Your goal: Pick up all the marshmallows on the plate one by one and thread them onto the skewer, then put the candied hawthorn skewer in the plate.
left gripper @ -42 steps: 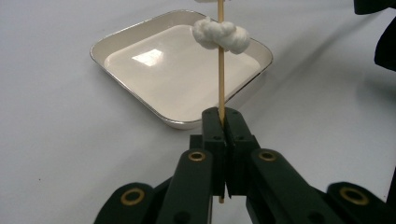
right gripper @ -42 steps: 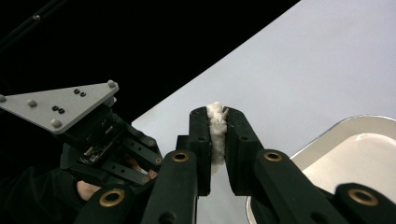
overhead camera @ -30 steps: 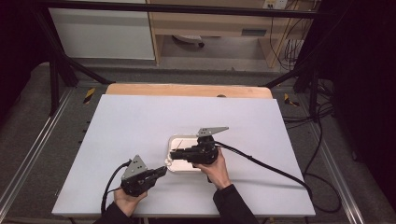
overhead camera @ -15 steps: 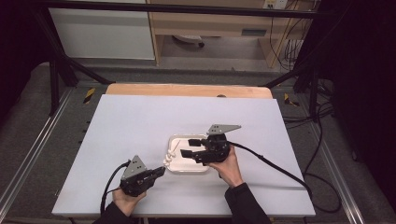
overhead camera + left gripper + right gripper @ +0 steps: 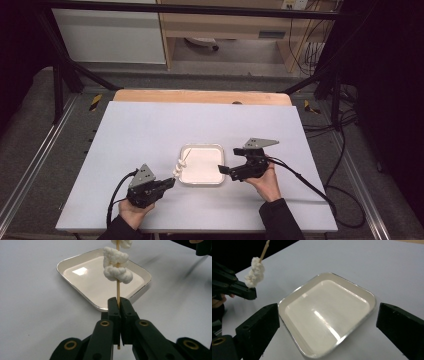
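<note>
A thin wooden skewer [image 5: 118, 288] threaded with several white puffy pieces [image 5: 116, 265] stands tilted over the left rim of a shallow white tray [image 5: 205, 165]. My left gripper [image 5: 119, 302] is shut on the skewer's lower end, at the tray's near left corner [image 5: 171, 182]. In the right gripper view the skewer [image 5: 265, 247] and its pieces [image 5: 255, 272] rise from the left gripper [image 5: 249, 292] at the upper left. My right gripper [image 5: 222, 170] sits at the tray's right edge. Its jaws [image 5: 328, 322] have just been opening and stand wide apart, gripping nothing. The tray [image 5: 372, 298] lies ahead of them with nothing in it.
The tray sits mid-table on a white tabletop [image 5: 150, 130] with a wooden strip [image 5: 200, 96] along the far edge. Cables [image 5: 300, 180] trail from both grippers toward the near side. Metal rails and dark floor flank the table.
My right gripper has pulled back to the right, from over the tray beside the skewer to the tray's right edge, and its jaws have opened. The left gripper and skewer have kept still.
</note>
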